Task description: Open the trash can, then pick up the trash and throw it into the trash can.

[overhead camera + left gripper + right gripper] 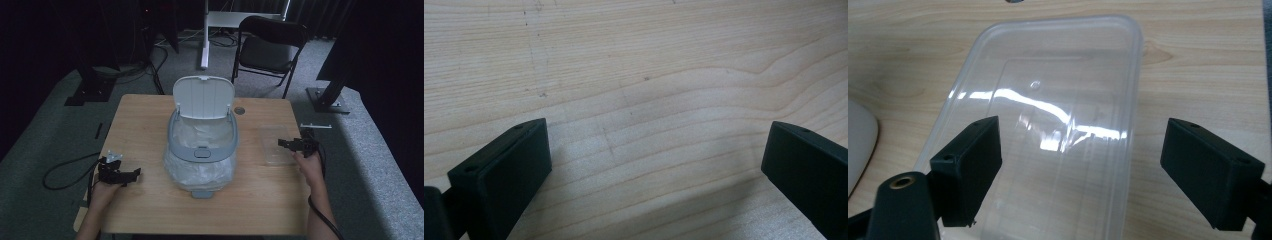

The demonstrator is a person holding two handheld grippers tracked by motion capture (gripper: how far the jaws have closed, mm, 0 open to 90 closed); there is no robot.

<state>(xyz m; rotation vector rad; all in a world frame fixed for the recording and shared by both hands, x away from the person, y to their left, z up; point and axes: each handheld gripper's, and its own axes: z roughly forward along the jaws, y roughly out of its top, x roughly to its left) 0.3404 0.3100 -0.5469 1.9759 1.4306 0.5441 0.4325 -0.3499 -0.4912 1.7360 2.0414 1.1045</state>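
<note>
The clear plastic tub is lying flat on the wooden table, near the right edge, and my right gripper is hanging just over it with its jaws standing wide, one over the tub and the other beyond its long rim, pads pressing on nothing. In the middle of the table the white bin is standing with its lid tipped up and a clear bag lining it. My left gripper is waiting at the left edge, jaws gaping wide over bare wood, holding nothing. A black folding chair is standing behind the table.
</note>
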